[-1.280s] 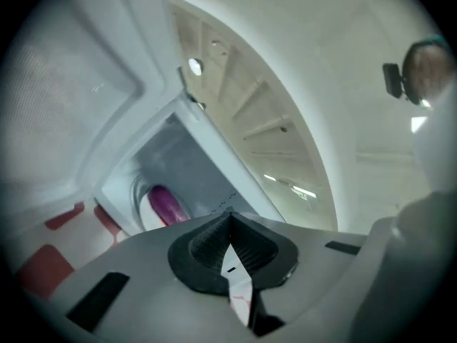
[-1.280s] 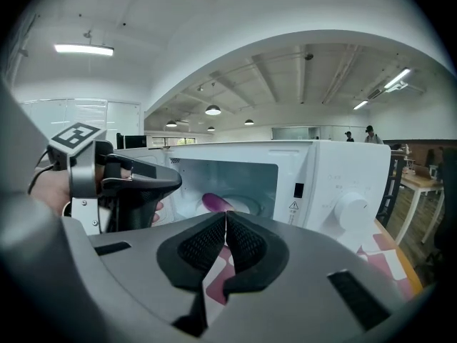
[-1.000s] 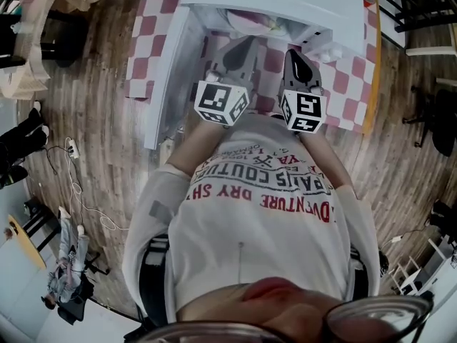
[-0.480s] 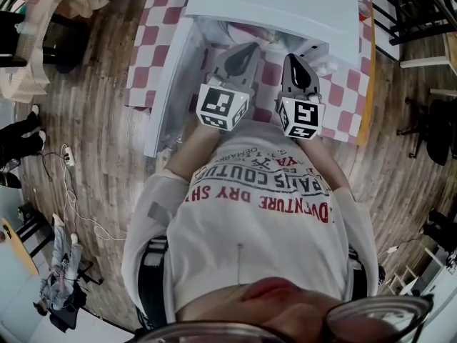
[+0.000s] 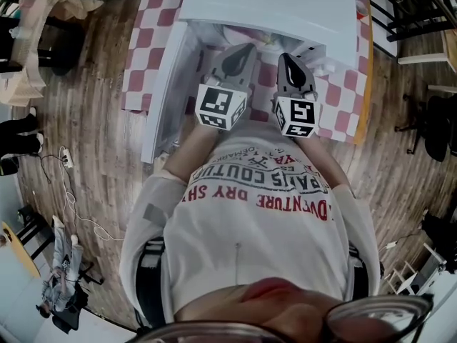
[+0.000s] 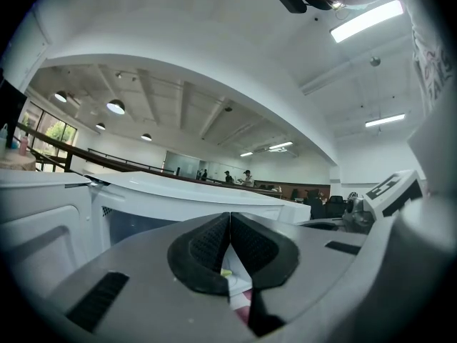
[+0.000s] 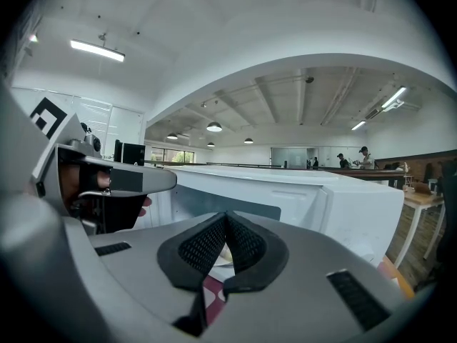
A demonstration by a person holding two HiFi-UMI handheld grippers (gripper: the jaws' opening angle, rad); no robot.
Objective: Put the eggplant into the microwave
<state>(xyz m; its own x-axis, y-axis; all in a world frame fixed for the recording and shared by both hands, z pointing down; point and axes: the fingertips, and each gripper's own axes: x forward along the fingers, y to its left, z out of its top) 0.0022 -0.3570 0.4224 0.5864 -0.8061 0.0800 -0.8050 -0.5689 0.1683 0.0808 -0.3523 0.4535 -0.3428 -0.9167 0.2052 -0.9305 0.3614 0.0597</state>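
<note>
A white microwave point(image 5: 275, 6) stands on a red-and-white checked cloth point(image 5: 146, 56), its door point(image 5: 168, 91) swung open to the left. My left gripper point(image 5: 240, 54) and right gripper point(image 5: 287, 61) hover side by side just in front of the open cavity, pointing into it. In the left gripper view the pads point(image 6: 230, 224) meet with nothing between them. The right gripper point(image 7: 226, 224) is shut and empty too. I cannot make out an eggplant in any view. A small yellow-green bit point(image 6: 226, 272) shows below the left jaws.
The cloth-covered table ends at a wooden floor point(image 5: 86, 141) on both sides. Black chairs point(image 5: 421, 13) stand at the right, and a paper-covered stand point(image 5: 36, 41) at the left. The open door point(image 6: 43, 224) blocks the left side of the cavity.
Both grippers keep their places in front of the open microwave and stay shut. Only the head view has shifted slightly.
</note>
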